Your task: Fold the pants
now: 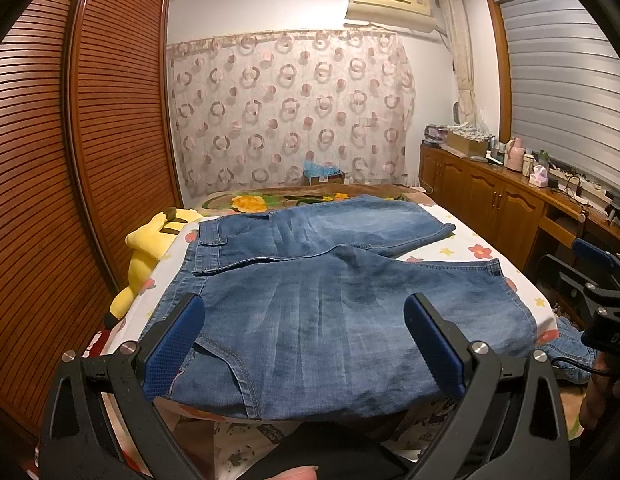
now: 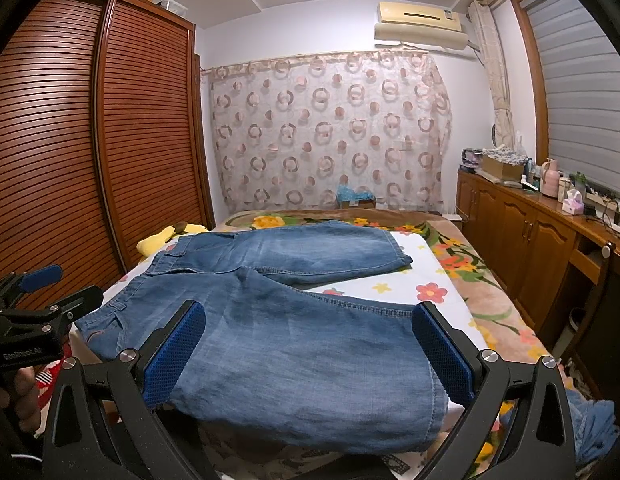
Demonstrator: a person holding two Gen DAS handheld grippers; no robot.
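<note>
— Two hand-held grippers, one pair of denim pants (image 1: 310, 304). Where does the cloth lie from them?

— Straight ahead and just below both, spread flat on the bed (image 1: 486, 252). The waistband (image 1: 202, 252) is at the left, the leg hems at the right, so the long axis runs crosswise to both grippers.

— And the two legs?

— They fork apart toward the right: the far leg (image 2: 326, 248) angles away, the near leg (image 2: 294, 360) lies along the bed's near edge and droops a little over it.

— Which gripper sits nearer what?

— The left hand-held gripper (image 1: 304, 344) hovers over the waist end of the near leg; the right hand-held gripper (image 2: 310, 350) hovers toward that leg's hem (image 2: 438, 396).

— Are they holding anything?

— No. Both stand wide open, blue pads well apart, nothing between them.

— So the coming move?

— I judge each takes its own end of the near edge, then carries it away from the person onto the far leg. The fold line would run left to right.
</note>
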